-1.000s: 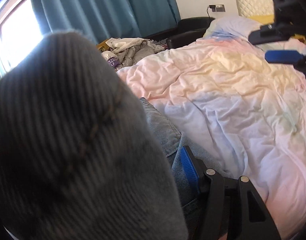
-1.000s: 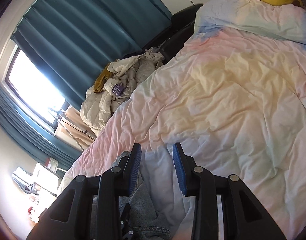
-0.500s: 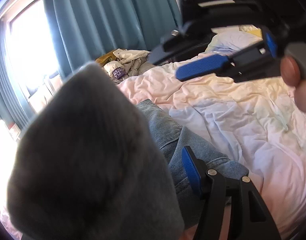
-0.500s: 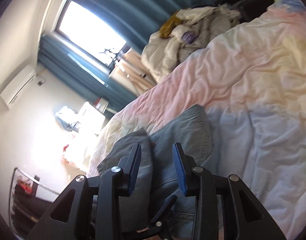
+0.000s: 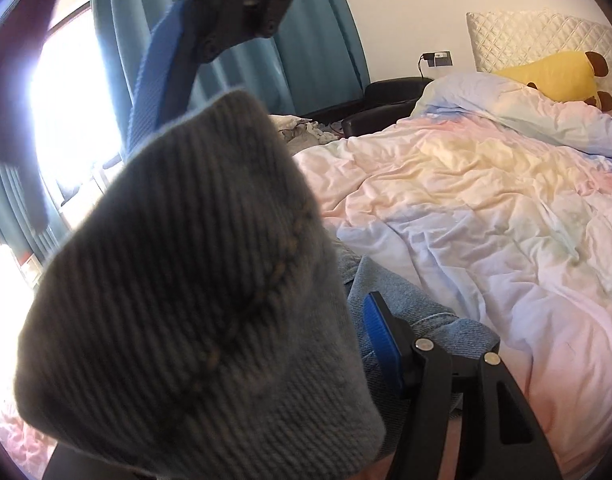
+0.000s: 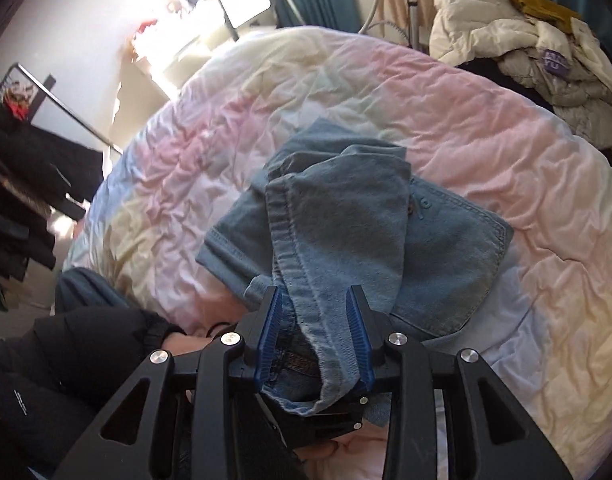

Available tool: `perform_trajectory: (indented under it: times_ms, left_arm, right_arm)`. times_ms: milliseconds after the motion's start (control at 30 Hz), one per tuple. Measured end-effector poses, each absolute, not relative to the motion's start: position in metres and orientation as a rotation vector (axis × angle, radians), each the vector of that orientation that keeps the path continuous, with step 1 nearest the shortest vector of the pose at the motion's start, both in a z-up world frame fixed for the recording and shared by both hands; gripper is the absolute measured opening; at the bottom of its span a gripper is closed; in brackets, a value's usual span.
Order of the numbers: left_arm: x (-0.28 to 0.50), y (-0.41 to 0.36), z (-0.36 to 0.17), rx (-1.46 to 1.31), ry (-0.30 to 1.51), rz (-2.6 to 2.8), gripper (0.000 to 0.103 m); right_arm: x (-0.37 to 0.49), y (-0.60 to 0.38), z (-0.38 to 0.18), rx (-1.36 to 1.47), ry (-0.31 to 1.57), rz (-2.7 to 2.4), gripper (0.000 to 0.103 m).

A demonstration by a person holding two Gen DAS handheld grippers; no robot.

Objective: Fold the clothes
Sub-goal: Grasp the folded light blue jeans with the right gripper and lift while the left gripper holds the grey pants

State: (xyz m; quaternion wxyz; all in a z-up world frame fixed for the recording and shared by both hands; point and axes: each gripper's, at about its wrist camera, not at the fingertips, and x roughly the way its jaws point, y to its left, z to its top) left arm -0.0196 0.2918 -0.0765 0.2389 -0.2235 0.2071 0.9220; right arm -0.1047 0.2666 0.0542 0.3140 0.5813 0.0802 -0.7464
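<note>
My right gripper (image 6: 315,334) holds a hem of the light-blue denim garment (image 6: 358,236), which stretches away from it across the pastel duvet (image 6: 526,208). My left gripper (image 5: 234,340) grips a thick denim fold just beside.

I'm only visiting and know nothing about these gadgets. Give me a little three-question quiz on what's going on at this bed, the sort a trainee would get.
1. True or false: the right gripper has a fold of the denim garment between its fingers.
2. What does the rest of the denim garment lie on? A: a wooden floor. B: a pastel duvet. C: a chair.
3. What colour is the plush toy by the quilted headboard?

Key: 1 true; 2 B; 3 yellow.
</note>
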Motion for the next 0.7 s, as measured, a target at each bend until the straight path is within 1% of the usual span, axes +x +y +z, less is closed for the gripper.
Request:
perform_trajectory:
  times_ms: [100,167,233,533,633,700]
  left_arm:
    - [-0.02,0.291,-0.076,-0.603,0.568,2.522,0.06]
    - [-0.02,0.289,-0.076,-0.596,0.565,2.516,0.06]
    - [-0.019,0.286,-0.076,-0.595,0.555,2.509,0.06]
    - [-0.02,0.28,-0.075,-0.59,0.529,2.488,0.06]
    - [-0.02,0.279,-0.075,-0.594,0.519,2.483,0.06]
    - [-0.02,0.279,-0.076,-0.599,0.513,2.48,0.06]
  right_arm:
    - [-0.104,0.24,0.051,1.576,0.319,-1.895,0.034]
    - [-0.106,0.228,0.049,1.601,0.372,-1.864,0.044]
    - [-0.107,0.218,0.043,1.638,0.442,-1.84,0.049]
    - [-0.106,0.194,0.013,1.742,0.651,-1.79,0.049]
    - [-0.108,0.193,0.01,1.758,0.642,-1.803,0.047]
    - [-0.108,0.195,0.011,1.756,0.645,-1.826,0.042]
